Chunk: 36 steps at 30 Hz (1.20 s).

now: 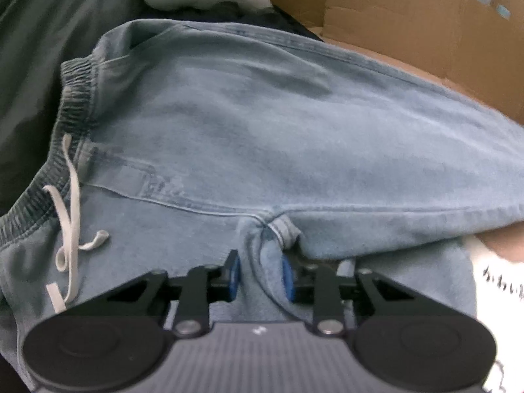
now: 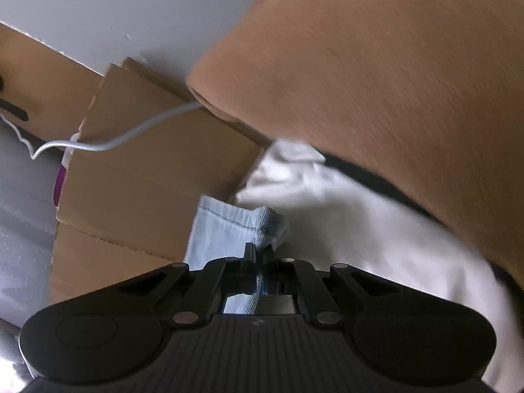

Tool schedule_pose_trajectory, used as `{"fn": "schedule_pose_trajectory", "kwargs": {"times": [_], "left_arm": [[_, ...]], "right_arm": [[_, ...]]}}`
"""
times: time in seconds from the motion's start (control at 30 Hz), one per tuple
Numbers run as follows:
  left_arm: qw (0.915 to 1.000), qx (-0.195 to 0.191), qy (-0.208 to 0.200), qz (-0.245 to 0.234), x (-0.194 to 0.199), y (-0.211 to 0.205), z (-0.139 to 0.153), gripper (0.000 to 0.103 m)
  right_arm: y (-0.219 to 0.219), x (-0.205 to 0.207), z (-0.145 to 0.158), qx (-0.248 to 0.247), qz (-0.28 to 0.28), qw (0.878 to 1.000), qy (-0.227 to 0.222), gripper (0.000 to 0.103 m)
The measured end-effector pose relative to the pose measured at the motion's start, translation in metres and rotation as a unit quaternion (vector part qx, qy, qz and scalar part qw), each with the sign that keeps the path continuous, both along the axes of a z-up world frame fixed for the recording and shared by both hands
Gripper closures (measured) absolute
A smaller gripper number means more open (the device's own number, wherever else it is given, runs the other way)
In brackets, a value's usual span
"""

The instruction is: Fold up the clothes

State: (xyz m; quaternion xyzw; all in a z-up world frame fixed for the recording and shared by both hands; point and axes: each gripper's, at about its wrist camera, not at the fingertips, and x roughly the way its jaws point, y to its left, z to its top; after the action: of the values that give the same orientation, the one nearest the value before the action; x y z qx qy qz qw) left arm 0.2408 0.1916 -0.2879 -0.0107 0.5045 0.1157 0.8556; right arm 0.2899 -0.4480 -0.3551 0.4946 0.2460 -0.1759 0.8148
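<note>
We see left gripper point(image 1: 260, 276) half closed, pinching crotch fold of blue trousers point(image 1: 262, 131); right gripper point(image 2: 259, 250) clamped tight on trouser cuff point(image 2: 267, 226).

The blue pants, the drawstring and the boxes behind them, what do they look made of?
Pants: soft washed cotton, probably fleece or jersey rather than stiff denim; faded matte blue, fuzzy nap, ribbed elastic waistband.
Drawstring: flat woven cotton tape, off-white, matte.
Boxes: plain brown corrugated cardboard, with creased flaps and raw edges.
</note>
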Motion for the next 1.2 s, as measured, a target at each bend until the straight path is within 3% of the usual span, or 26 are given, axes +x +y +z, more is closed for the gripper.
{"fn": "schedule_pose_trajectory", "kwargs": {"times": [0.07,0.13,0.17,0.2,0.23,0.33,0.4,0.47,0.6,0.7,0.87,1.07,1.2], "left_arm": [[0.9999,-0.001,0.016,-0.002,0.000,0.000,-0.002,0.062],[0.9999,0.000,0.007,0.011,-0.004,0.000,0.006,0.051],[0.9998,0.005,0.001,0.019,-0.008,-0.001,0.011,0.039],[0.9995,0.010,-0.007,0.030,-0.013,-0.002,0.016,0.033],[0.9991,0.006,-0.012,0.041,-0.020,-0.003,0.021,0.032],[0.9968,-0.008,-0.024,0.076,-0.039,-0.004,0.036,0.032],[0.9940,-0.024,-0.028,0.103,-0.054,-0.003,0.047,0.032],[0.9911,-0.035,-0.029,0.125,-0.069,-0.003,0.056,0.032],[0.9843,-0.050,-0.031,0.167,-0.104,-0.007,0.072,0.026],[0.9823,-0.023,-0.037,0.182,-0.132,-0.013,0.080,0.020],[0.9721,-0.010,-0.027,0.233,-0.168,-0.019,0.085,0.020],[0.9699,0.016,-0.005,0.243,-0.186,-0.037,0.075,0.018],[0.9708,0.014,0.009,0.239,-0.191,-0.045,0.061,0.018]], "right_arm": [[0.006,0.006,-0.001,-0.019,0.017,0.999,0.042,0.099],[0.017,0.010,-0.003,-0.047,0.037,0.994,0.095,0.093],[0.025,0.011,-0.002,-0.067,0.048,0.990,0.118,0.079],[0.033,0.011,-0.001,-0.088,0.060,0.984,0.141,0.073],[0.042,0.010,0.001,-0.107,0.073,0.979,0.159,0.064],[0.071,0.006,0.018,-0.138,0.139,0.963,0.184,0.059],[0.089,0.001,0.031,-0.142,0.174,0.957,0.186,0.058],[0.113,-0.003,0.043,-0.165,0.226,0.941,0.188,0.058],[0.175,-0.017,0.068,-0.209,0.359,0.895,0.162,0.058],[0.220,-0.030,0.082,-0.216,0.449,0.858,0.125,0.057],[0.288,-0.052,0.090,-0.209,0.545,0.809,0.065,0.052],[0.346,-0.065,0.064,-0.176,0.608,0.773,0.048,0.049],[0.378,-0.070,0.045,-0.158,0.631,0.758,0.052,0.048]]}}
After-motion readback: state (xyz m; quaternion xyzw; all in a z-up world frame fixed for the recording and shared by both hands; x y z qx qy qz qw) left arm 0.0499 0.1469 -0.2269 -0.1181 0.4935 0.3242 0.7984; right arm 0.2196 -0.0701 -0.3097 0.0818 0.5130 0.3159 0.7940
